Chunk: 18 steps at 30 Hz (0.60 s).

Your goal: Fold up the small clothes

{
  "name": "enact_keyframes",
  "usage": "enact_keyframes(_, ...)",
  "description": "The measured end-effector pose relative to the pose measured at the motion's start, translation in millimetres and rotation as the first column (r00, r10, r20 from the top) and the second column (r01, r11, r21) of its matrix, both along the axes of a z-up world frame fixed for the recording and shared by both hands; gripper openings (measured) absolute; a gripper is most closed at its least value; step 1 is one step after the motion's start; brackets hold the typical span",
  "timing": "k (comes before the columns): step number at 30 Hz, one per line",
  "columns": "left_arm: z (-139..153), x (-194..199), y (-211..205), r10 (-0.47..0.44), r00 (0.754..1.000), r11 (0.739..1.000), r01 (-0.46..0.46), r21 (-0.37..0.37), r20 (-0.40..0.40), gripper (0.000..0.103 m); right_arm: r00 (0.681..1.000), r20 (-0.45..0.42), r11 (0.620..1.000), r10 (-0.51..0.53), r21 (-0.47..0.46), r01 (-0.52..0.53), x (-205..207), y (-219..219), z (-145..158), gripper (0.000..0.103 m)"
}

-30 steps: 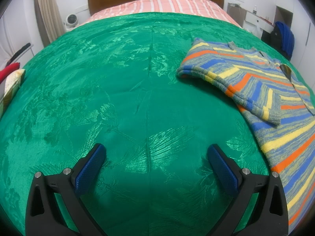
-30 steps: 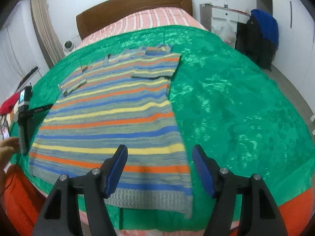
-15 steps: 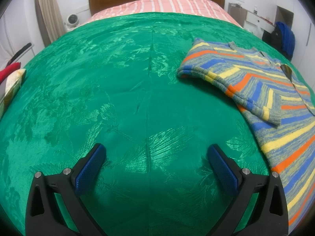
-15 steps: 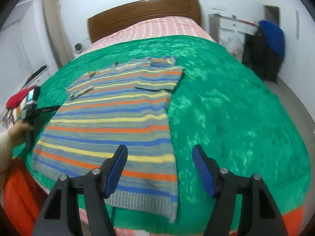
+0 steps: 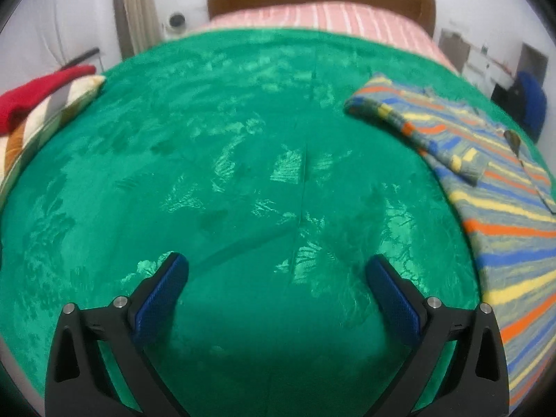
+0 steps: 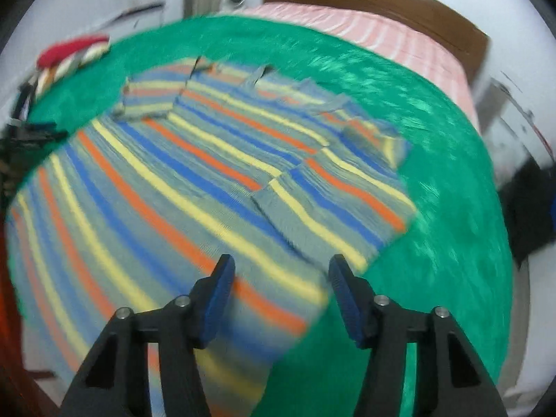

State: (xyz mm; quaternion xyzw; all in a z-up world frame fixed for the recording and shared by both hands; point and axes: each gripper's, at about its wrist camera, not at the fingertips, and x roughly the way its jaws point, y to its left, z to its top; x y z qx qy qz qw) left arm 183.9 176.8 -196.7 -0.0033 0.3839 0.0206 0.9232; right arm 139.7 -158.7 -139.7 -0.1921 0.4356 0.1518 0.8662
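Jaws of the right gripper [image 6: 281, 274] are closing over the striped sweater [image 6: 194, 187], apart from the knit and gripping nothing. Jaws of the left gripper [image 5: 276, 278] stand wide apart and empty above the green bedspread [image 5: 243, 160]. In the right wrist view the sweater lies flat across the centre and left, one sleeve [image 6: 333, 201] folded over its body at centre right. In the left wrist view it fills the right edge. A red cloth [image 5: 38, 93] sits at upper left.

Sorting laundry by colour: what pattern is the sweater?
Sweater: grey with blue, orange and yellow stripes; fullest in the right wrist view.
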Motion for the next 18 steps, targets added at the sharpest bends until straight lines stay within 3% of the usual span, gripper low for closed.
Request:
enact_keyframes(2,-2,0,-3,0.001,1.000,1.000,-0.002,0.020,0.012,0.103,0.999,-0.036,0.999,0.028,-0.028,-0.029,21,9,-17,0.050)
enact_keyframes(5,-3,1,-5,-0.004,1.000,1.000,0.003,0.027,0.024,0.103,0.998,-0.067,0.999,-0.017,0.044,0.020,43,0,-21,0.002)
enact_keyframes(7,-2,-2,-2,-0.007,1.000,1.000,0.007,0.005,0.029,0.103,0.993,-0.031,0.982,-0.116,0.147,0.119,51,-29,1,0.002)
enact_keyframes(9,-2,-2,1,-0.007,0.999,1.000,0.007,0.003,0.033,0.103,0.968,0.015,0.940,-0.250,0.243,0.240,53,-76,30,0.002)
enact_keyframes(12,-3,-2,-1,-0.006,0.999,1.000,0.006,0.013,0.039,0.103,0.864,0.033,0.816,-0.503,0.346,0.463,52,-171,67,0.002)
enact_keyframes(14,-4,-3,-2,-0.005,0.999,1.000,0.004,0.013,0.041,0.103,0.775,0.015,0.720,-0.631,0.383,0.579,44,-228,78,0.002)
enact_keyframes(16,-4,-3,-3,-0.003,0.999,1.000,0.002,0.016,0.042,0.103,0.717,-0.023,0.660,-0.696,0.373,0.653,39,-264,75,0.002)
enact_keyframes(18,-4,-4,-3,-0.002,0.999,1.000,0.001,0.018,0.044,0.103,0.686,-0.058,0.627,-0.725,0.356,0.693,34,-280,65,0.002)
